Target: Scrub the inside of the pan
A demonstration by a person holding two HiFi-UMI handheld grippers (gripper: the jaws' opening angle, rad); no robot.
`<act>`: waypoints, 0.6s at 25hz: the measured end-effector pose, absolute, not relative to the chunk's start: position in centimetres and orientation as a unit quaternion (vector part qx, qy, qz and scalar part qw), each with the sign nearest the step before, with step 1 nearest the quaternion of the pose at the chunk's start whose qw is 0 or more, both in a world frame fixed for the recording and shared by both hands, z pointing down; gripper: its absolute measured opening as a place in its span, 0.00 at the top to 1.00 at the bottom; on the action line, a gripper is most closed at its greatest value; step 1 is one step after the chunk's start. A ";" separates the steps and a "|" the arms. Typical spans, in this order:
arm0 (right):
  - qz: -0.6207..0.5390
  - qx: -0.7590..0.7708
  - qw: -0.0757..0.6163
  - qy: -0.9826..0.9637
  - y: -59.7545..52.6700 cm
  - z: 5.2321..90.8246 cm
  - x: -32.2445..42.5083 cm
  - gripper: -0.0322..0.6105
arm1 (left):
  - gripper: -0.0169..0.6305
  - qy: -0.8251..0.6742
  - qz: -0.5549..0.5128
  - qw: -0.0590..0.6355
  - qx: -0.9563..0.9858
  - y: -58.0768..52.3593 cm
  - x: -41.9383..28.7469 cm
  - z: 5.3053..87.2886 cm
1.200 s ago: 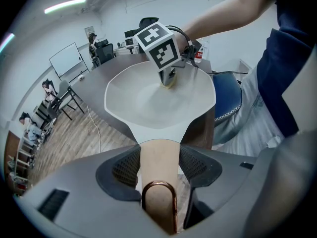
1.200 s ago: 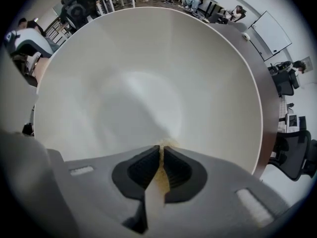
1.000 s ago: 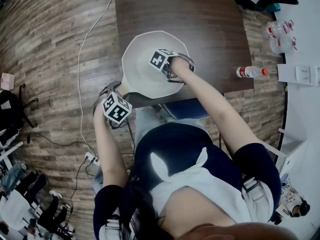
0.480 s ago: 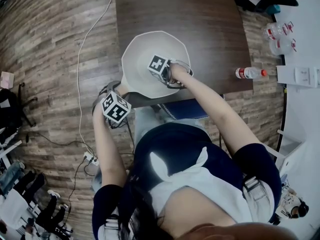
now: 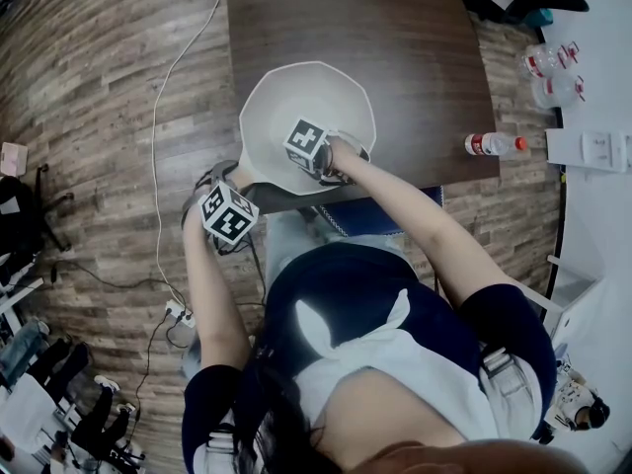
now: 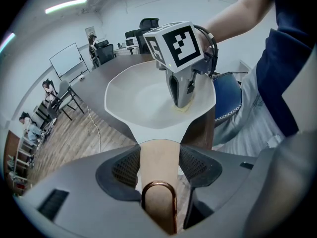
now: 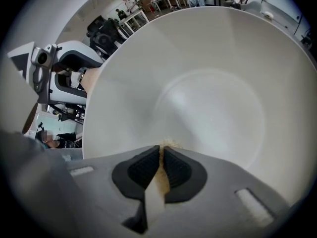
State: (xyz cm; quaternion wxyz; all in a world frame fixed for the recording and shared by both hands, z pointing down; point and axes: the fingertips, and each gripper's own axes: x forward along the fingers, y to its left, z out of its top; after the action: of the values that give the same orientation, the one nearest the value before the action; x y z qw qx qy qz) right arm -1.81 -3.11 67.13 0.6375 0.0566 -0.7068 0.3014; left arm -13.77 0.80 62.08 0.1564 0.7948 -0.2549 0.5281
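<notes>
Dark desk [image 5: 395, 28], white pan [image 5: 286, 97] at its near edge, handle [image 6: 158, 150] sticking off toward the person. Left gripper [image 6: 159, 168] is clamped on that handle. Right gripper [image 7: 161, 155] pinches a thin tan scrub pad [image 7: 157, 187], pressed to the pan's inside wall on the handle side. Looks mid-scrub to me. I see no grime, so I can't say what's left.

The left gripper [image 6: 159, 170] is clamped on the tan handle [image 6: 157, 155] of the white pan [image 6: 138, 103], which sits on the dark tabletop [image 6: 106, 73]. Inside the pan, the right gripper [image 6: 181, 102] presses a yellowish pad [image 6: 183, 108] against its floor.
</notes>
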 end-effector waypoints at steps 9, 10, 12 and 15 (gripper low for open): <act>0.277 0.097 0.573 -0.765 -4.7 66.8 -6.1 0.91 | 0.60 -0.255 0.528 0.156 0.795 0.8 -13.9 62.2; 0.274 0.104 0.566 -0.771 -5.0 66.7 -6.4 0.91 | 0.60 -0.256 0.527 0.157 0.795 0.8 -13.9 62.2; 0.268 0.119 0.551 -0.781 -5.5 66.7 -7.0 0.91 | 0.60 -0.257 0.524 0.158 0.796 0.9 -13.8 62.1; 0.251 0.140 0.531 -0.797 -6.5 66.4 -7.7 0.91 | 0.60 -0.259 0.523 0.159 0.797 1.1 -13.7 62.1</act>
State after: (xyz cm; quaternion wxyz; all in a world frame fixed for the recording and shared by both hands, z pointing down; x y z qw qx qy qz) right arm -7.68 -6.53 66.45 0.5311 0.1398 -0.7971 0.2511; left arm -13.67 1.09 62.06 0.1593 0.7965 -0.2589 0.5226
